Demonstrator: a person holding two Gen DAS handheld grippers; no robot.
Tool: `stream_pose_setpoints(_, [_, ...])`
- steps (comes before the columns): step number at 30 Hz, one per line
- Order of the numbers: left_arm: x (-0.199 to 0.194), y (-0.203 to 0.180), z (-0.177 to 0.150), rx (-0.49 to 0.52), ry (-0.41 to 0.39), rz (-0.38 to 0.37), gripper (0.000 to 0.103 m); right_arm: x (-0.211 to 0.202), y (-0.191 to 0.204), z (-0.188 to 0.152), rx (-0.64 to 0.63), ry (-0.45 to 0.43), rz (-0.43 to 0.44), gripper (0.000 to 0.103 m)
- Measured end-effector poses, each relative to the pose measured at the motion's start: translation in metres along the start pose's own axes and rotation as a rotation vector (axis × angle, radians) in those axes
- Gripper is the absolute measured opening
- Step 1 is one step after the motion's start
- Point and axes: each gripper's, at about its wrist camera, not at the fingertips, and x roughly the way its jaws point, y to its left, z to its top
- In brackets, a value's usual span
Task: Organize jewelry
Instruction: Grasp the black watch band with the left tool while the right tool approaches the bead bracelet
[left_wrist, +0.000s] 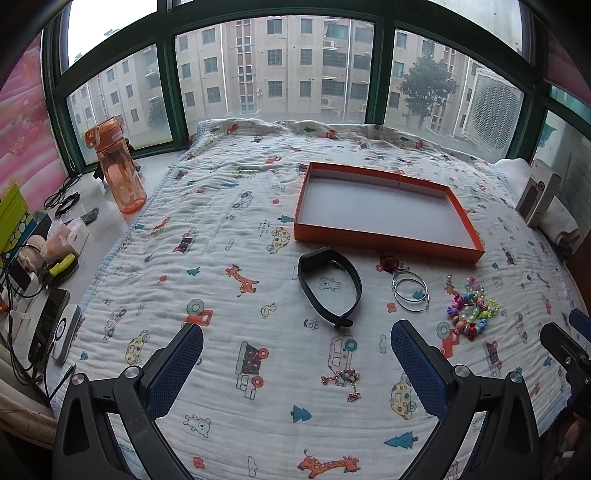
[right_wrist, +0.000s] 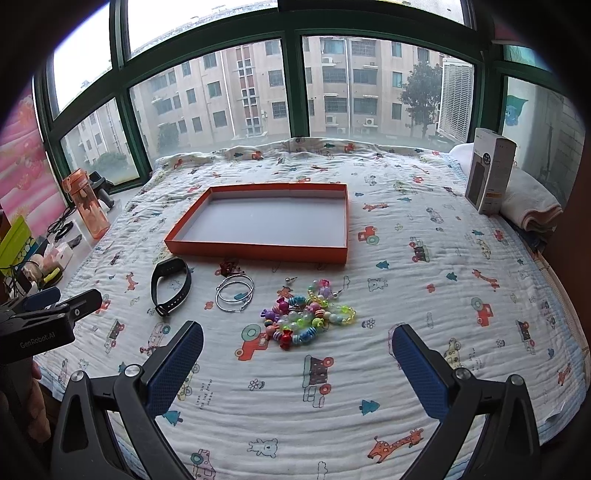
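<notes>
1. Jewelry lies loose on the quilt (left_wrist: 229, 325), in a rough row just in front of the orange tray (left_wrist: 388, 242); nothing sits inside the tray
2. Black wristband (left_wrist: 328, 286) is leftmost, closed into a loop, flat on the quilt
3. Pair of silver hoop earrings (left_wrist: 410, 291) sits just right of the wristband, the two hoops overlapping; a small red piece (left_wrist: 389, 264) lies between the hoops and the tray's near wall, too small to identify
4. Heap of multicoloured bead bracelets (right_wrist: 308, 317) is rightmost, near the hoops but apart from them
5. Gold chain (left_wrist: 345, 380) lies alone, closer to me than the row, between my left gripper's fingers in its own view
6. My left gripper (left_wrist: 295, 363) is spread wide, empty, above the quilt
7. My right gripper (right_wrist: 297, 363) is likewise spread wide and empty, bead heap just ahead of it
8. Orange water bottle (left_wrist: 118, 170) stands upright on the sill at left; a white carton (right_wrist: 489, 171) stands at the quilt's right edge
</notes>
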Motion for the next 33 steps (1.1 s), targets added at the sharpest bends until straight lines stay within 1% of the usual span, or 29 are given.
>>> stream_pose_setpoints(5, [0.026,-0.007,0.015,-0.027,0.040,0.002,0.103,0.010,-0.004,0.001,0.003,0.017,0.017,0.103])
stream_pose_setpoints(13, [0.080,-0.015,0.043,-0.089,0.112,0.002,0.103,0.032,-0.012,0.002,-0.006,0.048,0.039,0.103])
stream_pose_setpoints(18, [0.114,-0.022,0.061,-0.112,0.143,0.044,0.103,0.045,-0.019,0.005,0.005,0.066,0.058,0.103])
stream_pose_setpoints(22, [0.142,-0.025,0.069,-0.144,0.179,0.069,0.103,0.055,-0.024,0.005,0.007,0.085,0.062,0.103])
stream_pose_setpoints(25, [0.158,-0.026,0.073,-0.155,0.191,0.101,0.099,0.061,-0.028,0.004,0.001,0.095,0.063,0.103])
stream_pose_setpoints(28, [0.174,-0.024,0.076,-0.167,0.213,0.134,0.098,0.068,-0.033,0.004,0.007,0.114,0.067,0.103])
stream_pose_setpoints(31, [0.183,-0.020,0.073,-0.191,0.235,0.145,0.093,0.074,-0.037,0.003,0.013,0.130,0.072,0.103])
stream_pose_setpoints(33, [0.187,-0.019,0.071,-0.198,0.242,0.133,0.092,0.077,-0.040,0.003,0.008,0.136,0.079,0.103])
